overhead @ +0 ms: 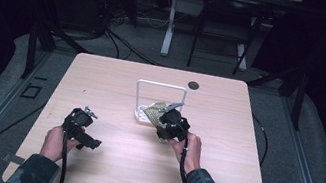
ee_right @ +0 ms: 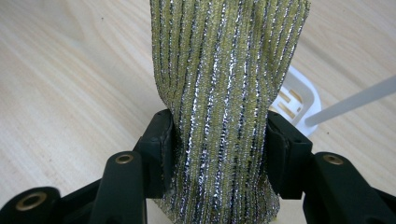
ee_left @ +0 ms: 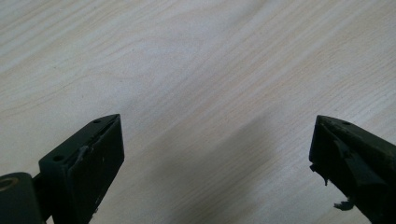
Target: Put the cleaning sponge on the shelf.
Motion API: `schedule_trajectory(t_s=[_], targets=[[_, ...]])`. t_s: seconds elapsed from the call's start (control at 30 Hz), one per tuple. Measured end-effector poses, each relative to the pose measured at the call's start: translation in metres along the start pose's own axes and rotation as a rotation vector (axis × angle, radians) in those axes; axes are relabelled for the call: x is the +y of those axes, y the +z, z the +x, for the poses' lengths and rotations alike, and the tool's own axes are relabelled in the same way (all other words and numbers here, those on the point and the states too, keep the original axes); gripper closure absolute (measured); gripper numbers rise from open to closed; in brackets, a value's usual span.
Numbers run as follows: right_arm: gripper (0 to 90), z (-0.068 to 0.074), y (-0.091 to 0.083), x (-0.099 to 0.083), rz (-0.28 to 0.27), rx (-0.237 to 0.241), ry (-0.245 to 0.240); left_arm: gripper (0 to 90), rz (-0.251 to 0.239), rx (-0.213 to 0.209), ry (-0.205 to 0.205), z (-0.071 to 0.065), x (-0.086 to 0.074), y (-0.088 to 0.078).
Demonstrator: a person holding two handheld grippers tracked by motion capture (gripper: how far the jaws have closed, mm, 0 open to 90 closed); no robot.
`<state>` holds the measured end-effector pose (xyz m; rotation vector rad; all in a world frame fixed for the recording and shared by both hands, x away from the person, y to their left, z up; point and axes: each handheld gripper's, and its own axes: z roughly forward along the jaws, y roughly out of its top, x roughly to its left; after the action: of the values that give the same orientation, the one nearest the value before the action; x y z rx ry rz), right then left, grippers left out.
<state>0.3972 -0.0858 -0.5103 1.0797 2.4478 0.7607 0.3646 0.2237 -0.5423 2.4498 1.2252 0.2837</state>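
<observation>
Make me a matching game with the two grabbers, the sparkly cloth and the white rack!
Things:
1. left gripper
2. right gripper
3. sparkly cloth
4. white rack

States:
A. gold with silver stripes, squeezed between two jaws
B. stands on the table past the cloth
C. jaws wide apart, nothing between them
D. jaws closed on something

Pairs: 1-C, 2-D, 3-A, 4-B

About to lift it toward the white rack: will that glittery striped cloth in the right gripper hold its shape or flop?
Probably floppy: the cloth bunches between the right gripper's jaws. Its knit ribs look grippy, so slipping seems unlikely. Likely light; the rack might shift if snagged.
</observation>
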Motion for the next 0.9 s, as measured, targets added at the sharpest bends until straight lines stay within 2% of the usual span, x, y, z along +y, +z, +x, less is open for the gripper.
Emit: schedule_trajectory(t_s=[0.37, 0.9], targets=[[48.1, -0.004, 0.021, 0.018, 0.014, -0.05, 0.005, 3.2, -0.001, -0.004, 0.002, 0.0, 0.0, 0.0], [45.9, -0.005, 0.047, 0.027, 0.009, -0.072, -0.001, 3.2, 0.0, -0.009, 0.007, 0.0, 0.0, 0.0]])
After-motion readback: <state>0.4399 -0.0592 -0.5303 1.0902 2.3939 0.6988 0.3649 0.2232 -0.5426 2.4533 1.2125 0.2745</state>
